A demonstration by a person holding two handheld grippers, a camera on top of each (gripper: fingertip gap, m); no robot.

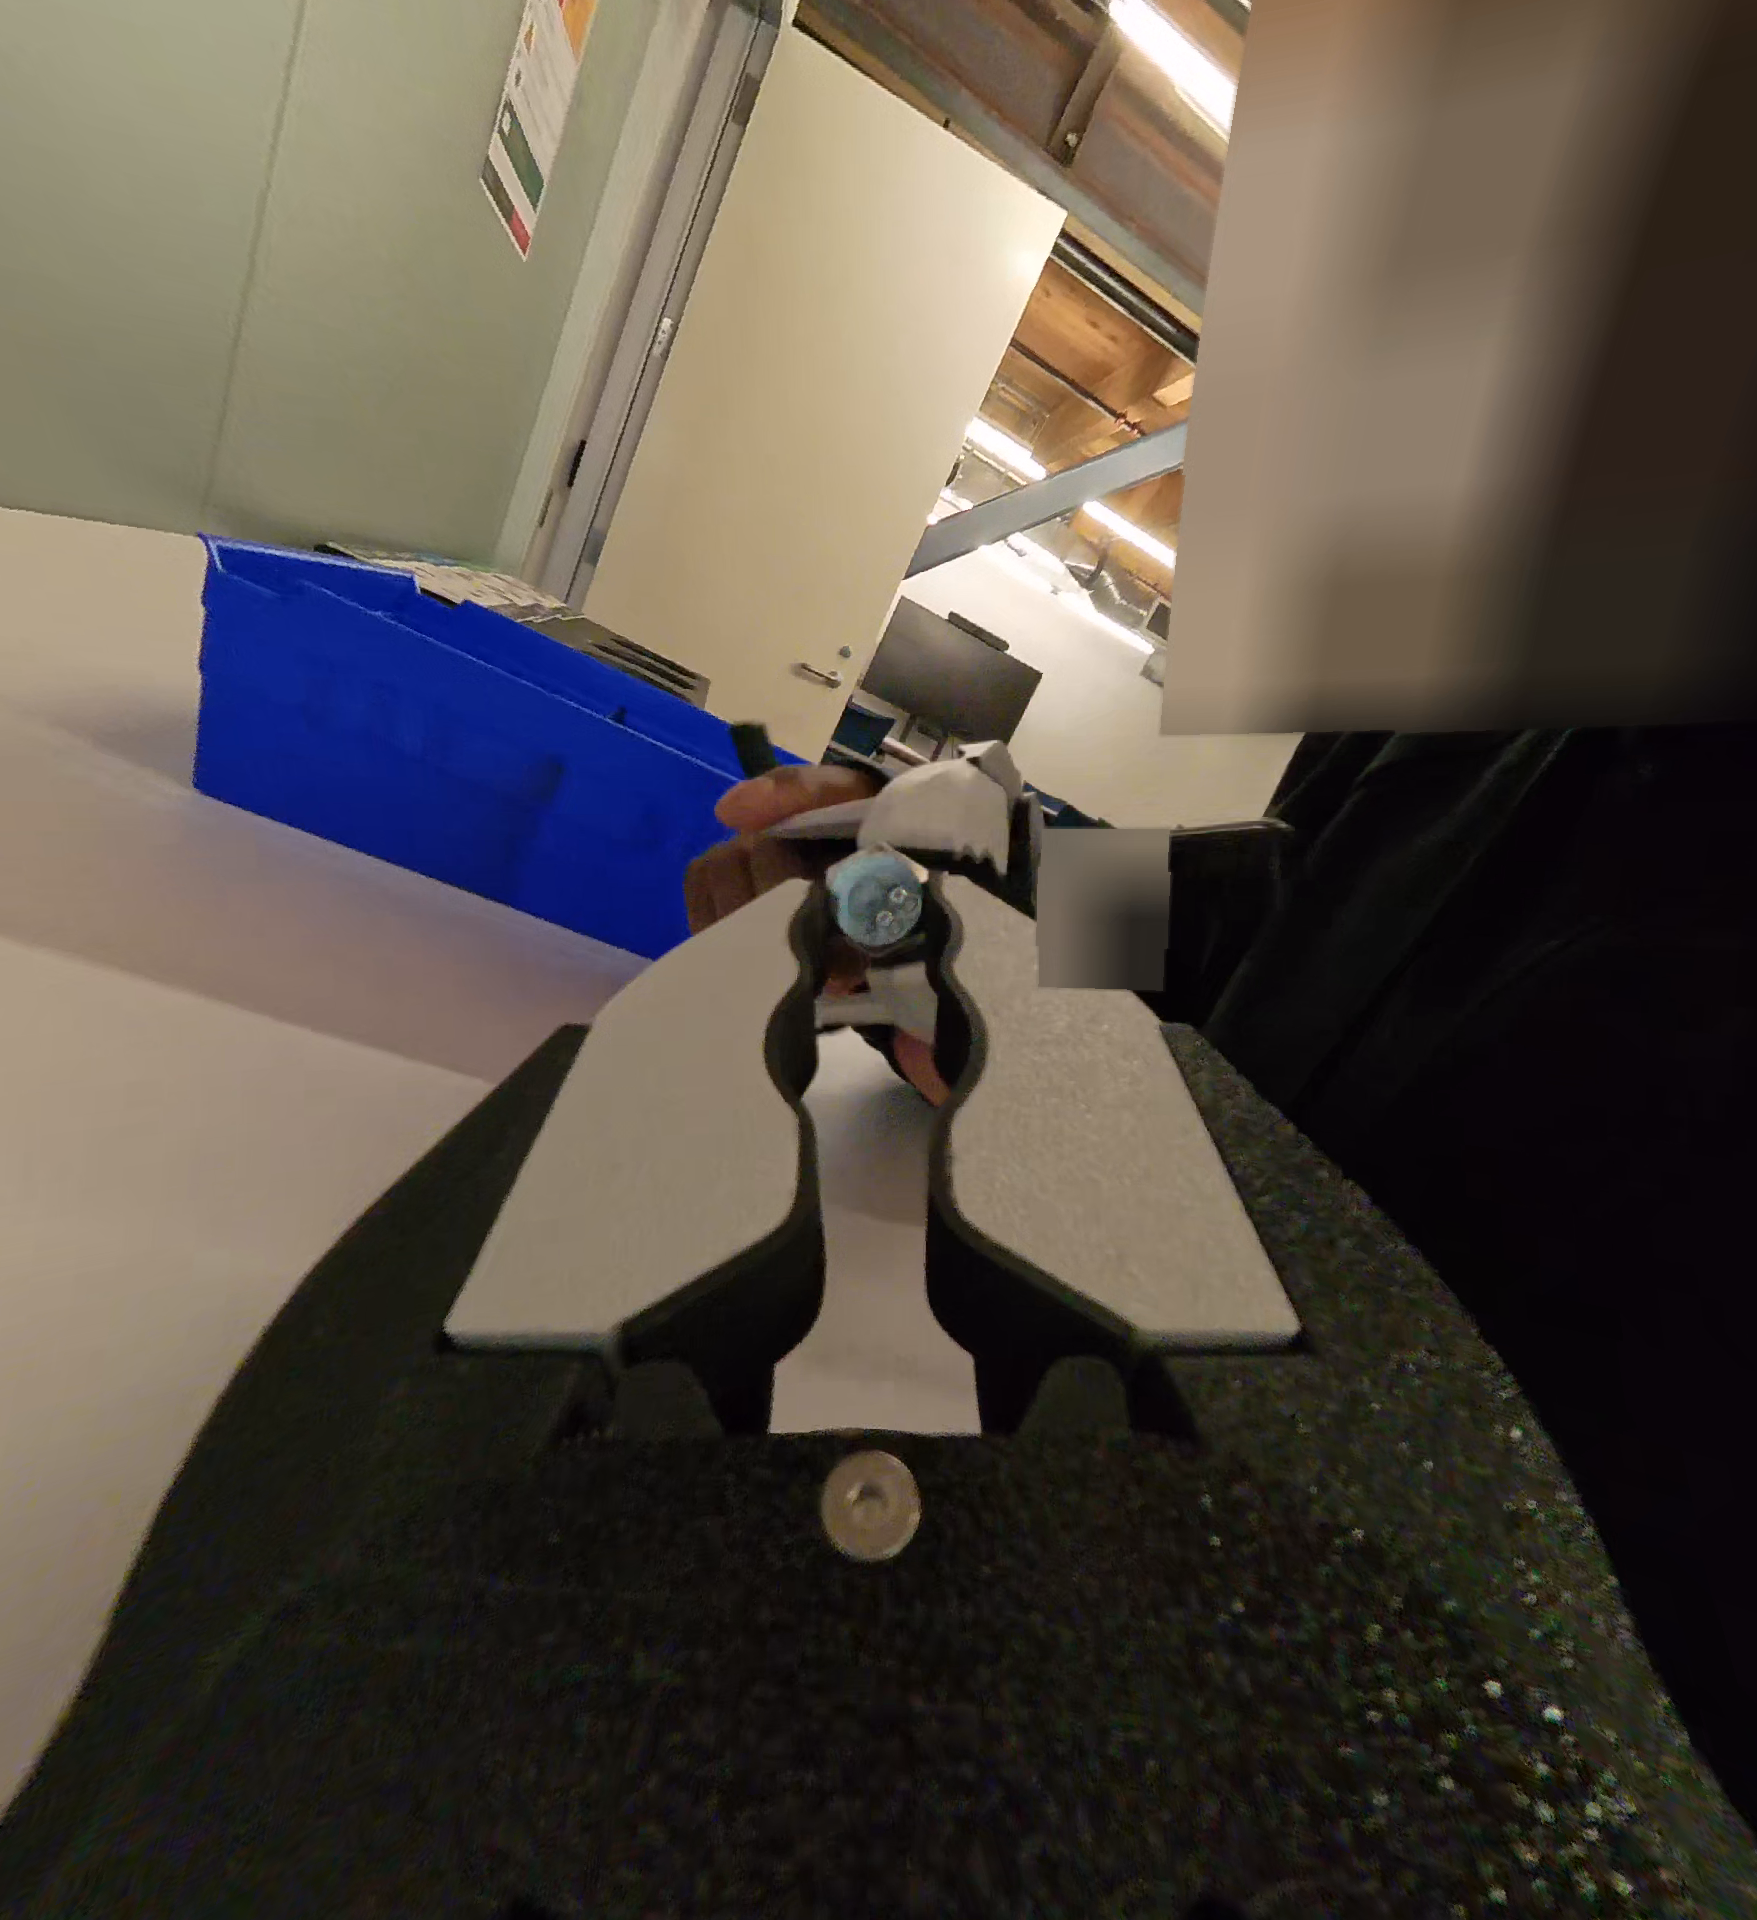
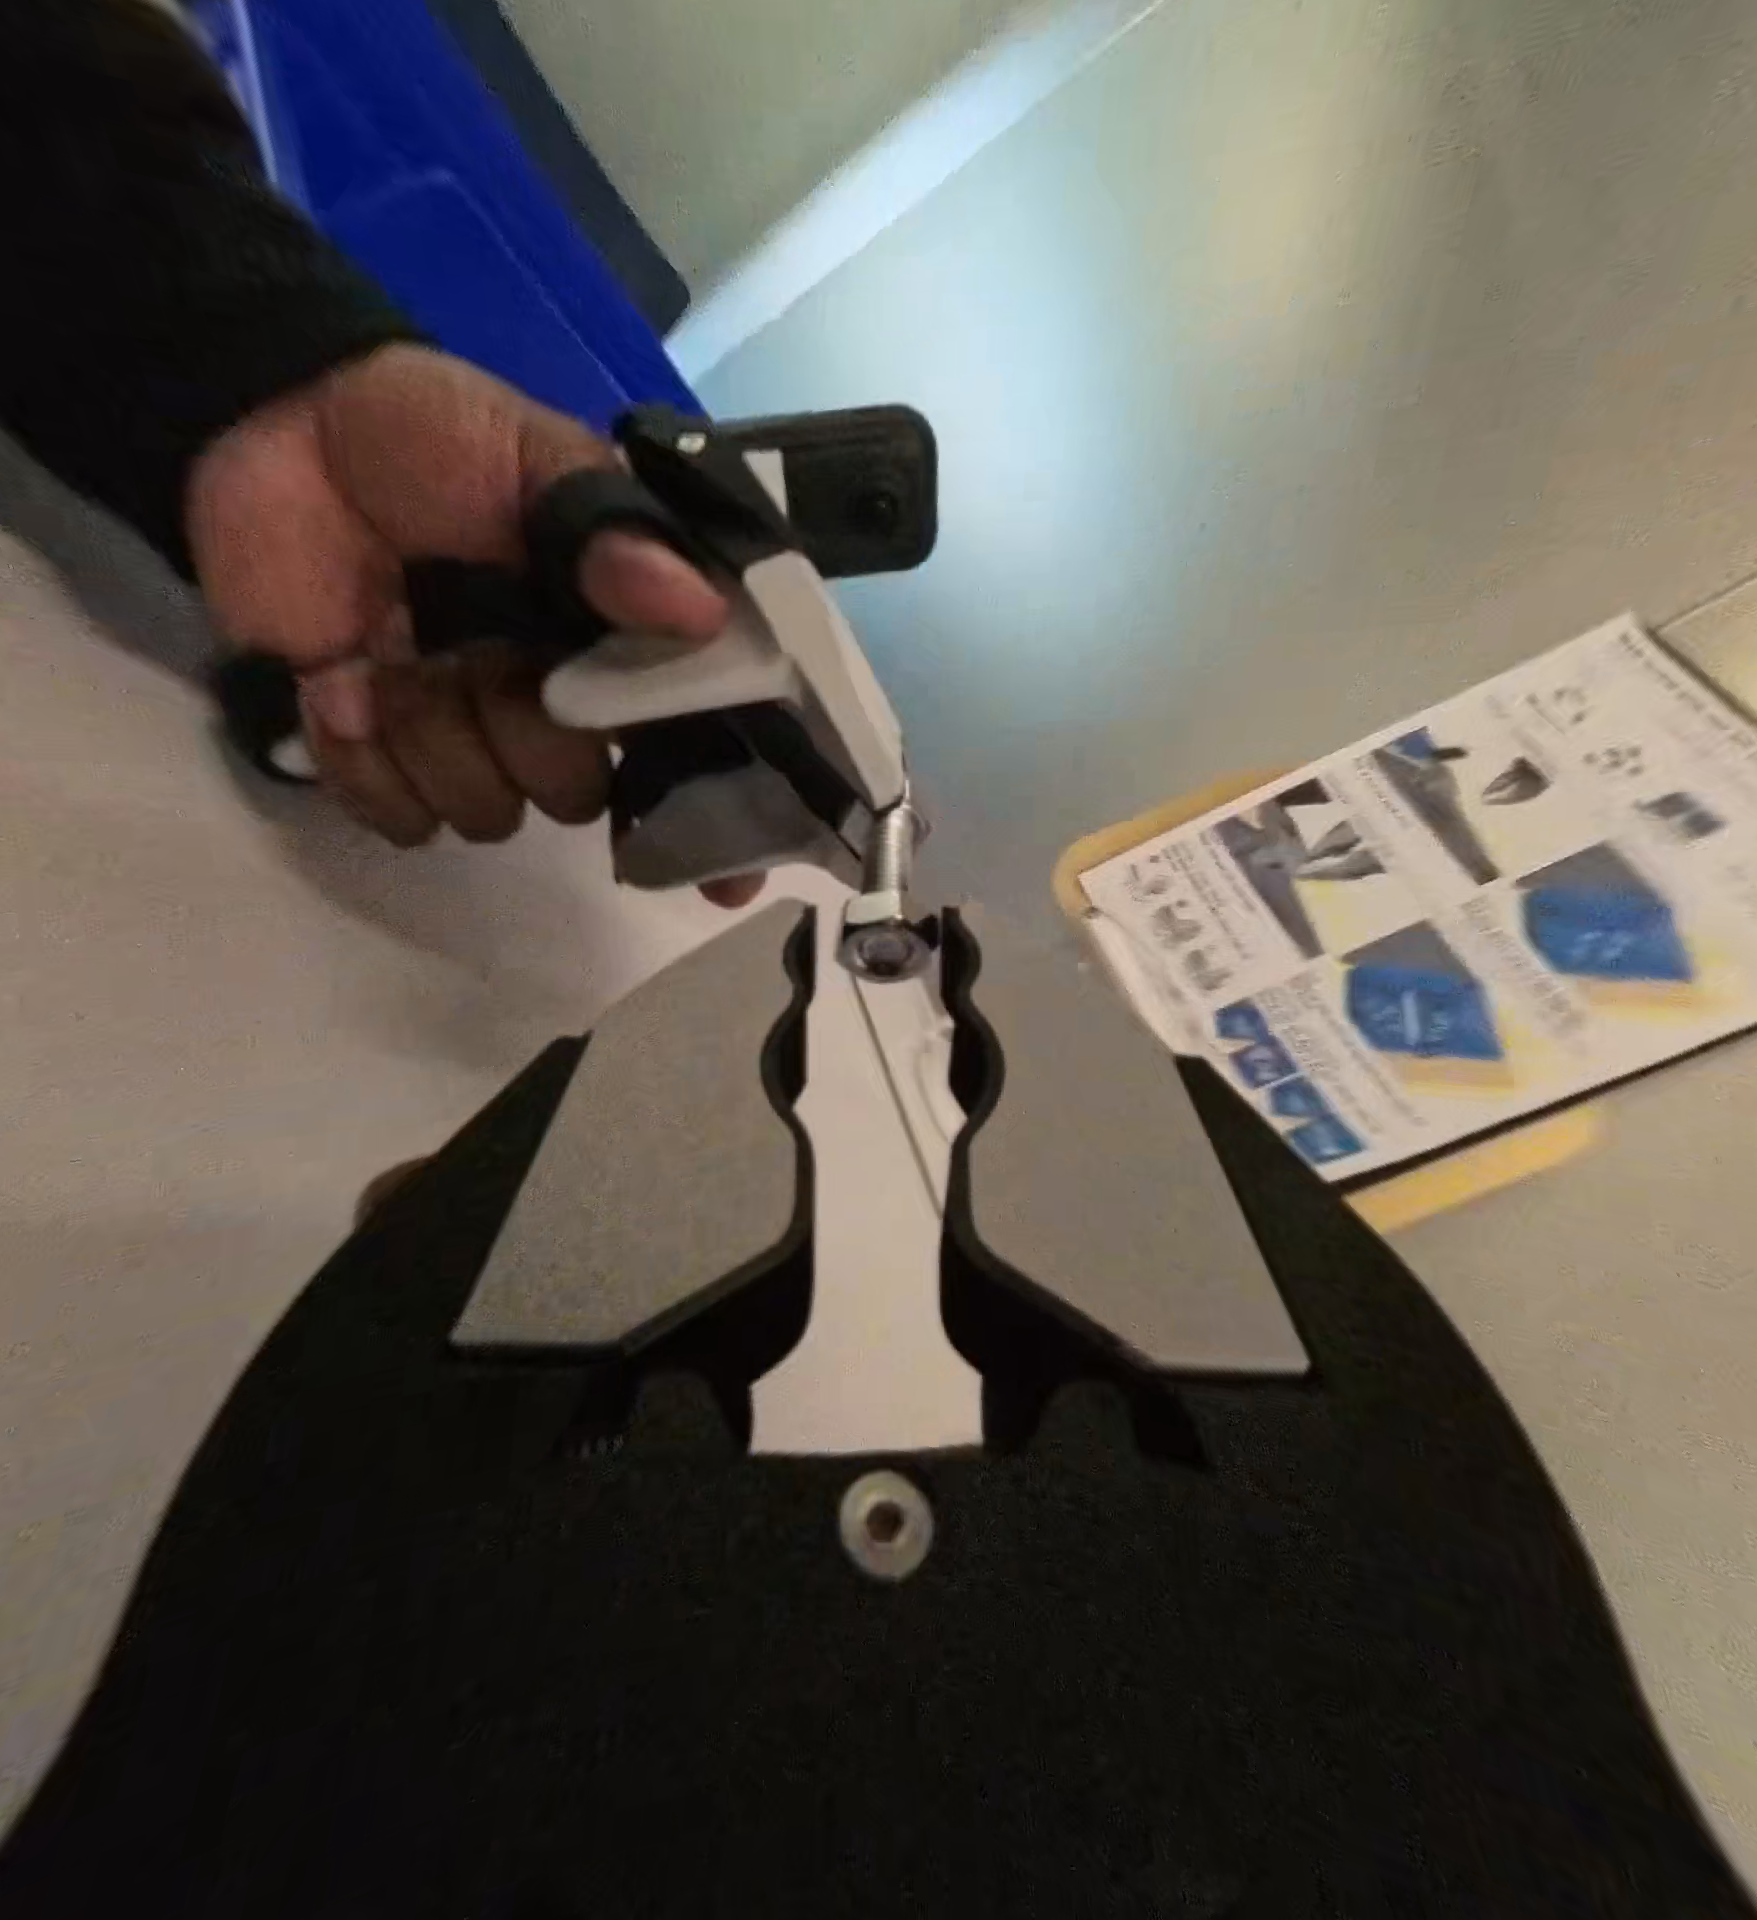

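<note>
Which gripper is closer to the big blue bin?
Left. The left gripper lies between the blue bin and the right gripper, which faces it from the far side, away from the bin.

Blue bin (image 1: 417, 717) cut by left gripper's fingers (image 1: 687, 1122); bin contents too small to tell. Printed sheet (image 2: 1476, 894) blurred, cut at right edge. Bolt (image 2: 889, 852) thread end hidden betw. left gripper tips.

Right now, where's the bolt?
Off the table, spanning both tongs: the left tongs clamp the bolt at its head, the right tongs close around its nut end, with the printed sheet to their right.
</note>
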